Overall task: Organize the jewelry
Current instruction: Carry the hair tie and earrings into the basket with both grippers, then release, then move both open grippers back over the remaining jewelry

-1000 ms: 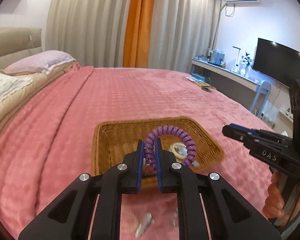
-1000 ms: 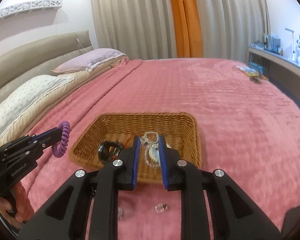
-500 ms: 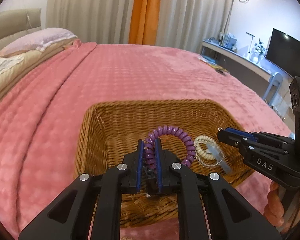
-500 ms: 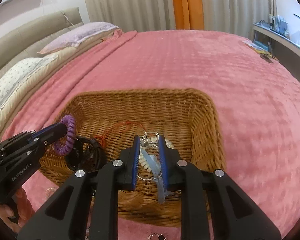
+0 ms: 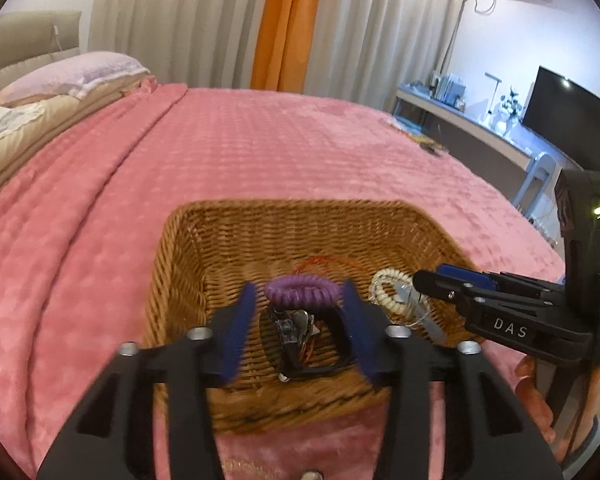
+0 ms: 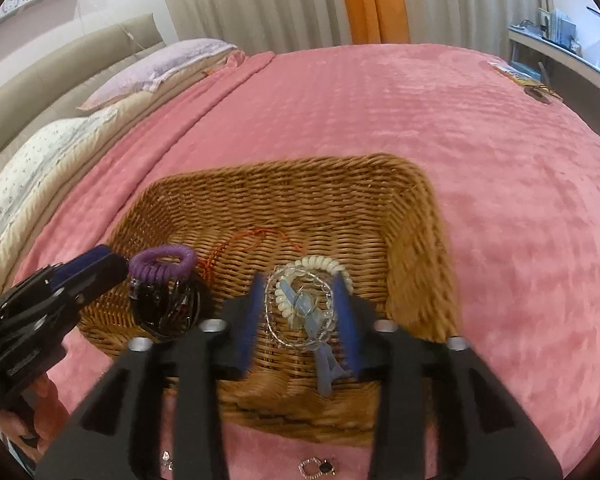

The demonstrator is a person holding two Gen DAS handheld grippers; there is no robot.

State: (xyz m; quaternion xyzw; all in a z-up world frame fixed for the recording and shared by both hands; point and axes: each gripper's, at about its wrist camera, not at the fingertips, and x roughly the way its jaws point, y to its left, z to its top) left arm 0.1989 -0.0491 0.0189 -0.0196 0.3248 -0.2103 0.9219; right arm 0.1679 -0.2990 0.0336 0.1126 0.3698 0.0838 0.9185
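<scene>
A wicker basket [image 5: 284, 220] [image 6: 416, 208] sits on the pink bedspread. My left gripper [image 5: 298, 300] [image 6: 108, 258] is open over its near left part. A purple coil bracelet [image 5: 302, 290] [image 6: 162, 260] lies free between the fingers, on top of a black bracelet [image 5: 300, 340] [image 6: 168, 304]. My right gripper [image 6: 298, 288] [image 5: 424, 280] is open over the basket's near right part. A cream coil bracelet [image 6: 312, 272] [image 5: 384, 288], a clear bangle and a light blue piece [image 6: 320, 340] lie under it. A red cord [image 6: 256, 240] lies further in.
Small jewelry pieces [image 6: 316, 468] lie on the bedspread [image 5: 260, 140] in front of the basket. Pillows [image 6: 160, 64] are at the far left. A desk with a TV [image 5: 568, 116] stands to the right. Small items [image 6: 536, 88] lie at the bed's far right edge.
Both grippers have opened. The purple coil bracelet dropped from the left gripper into the basket, and the small silver piece left the right gripper's fingers.
</scene>
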